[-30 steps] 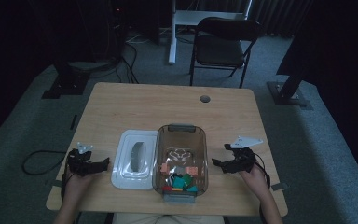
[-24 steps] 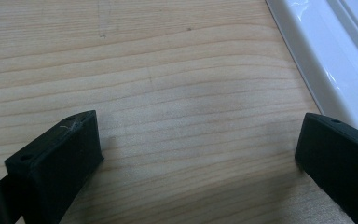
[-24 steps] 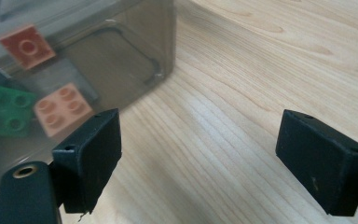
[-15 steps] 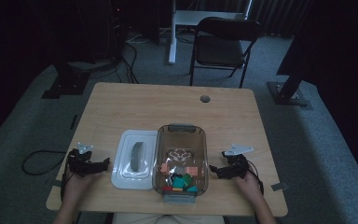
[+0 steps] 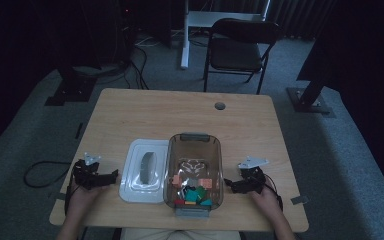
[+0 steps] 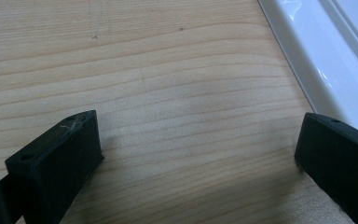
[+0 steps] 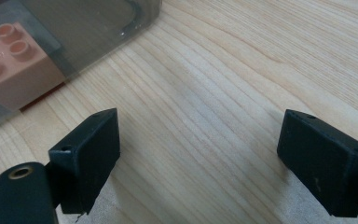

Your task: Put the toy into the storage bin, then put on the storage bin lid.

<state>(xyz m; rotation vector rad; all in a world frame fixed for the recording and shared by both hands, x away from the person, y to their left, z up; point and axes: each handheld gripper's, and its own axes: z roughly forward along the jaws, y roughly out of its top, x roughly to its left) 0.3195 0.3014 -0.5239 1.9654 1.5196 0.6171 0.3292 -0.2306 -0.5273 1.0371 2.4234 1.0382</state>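
A clear brown bin (image 5: 194, 170) sits near the table's front edge with several coloured bricks (image 5: 195, 192) inside. Its white lid (image 5: 145, 170) lies flat just left of it. My left gripper (image 5: 111, 176) rests on the wood left of the lid, open and holding nothing; the lid's rim (image 6: 307, 60) runs past its right jaw. On the bin's right side my right gripper (image 5: 228, 186) lies low on the table, open with bare wood between its jaws. A pink brick (image 7: 14, 65) shows through the bin's wall (image 7: 88, 32) close to its left jaw.
The wooden table (image 5: 180, 120) has a round grey cable hole (image 5: 220, 106) at the back right. A black folding chair (image 5: 240, 50) stands behind the table, and a cable (image 5: 42, 172) loops on the floor to the left.
My right gripper has come down and moved a little left toward the bin. The left gripper has stayed where it was.
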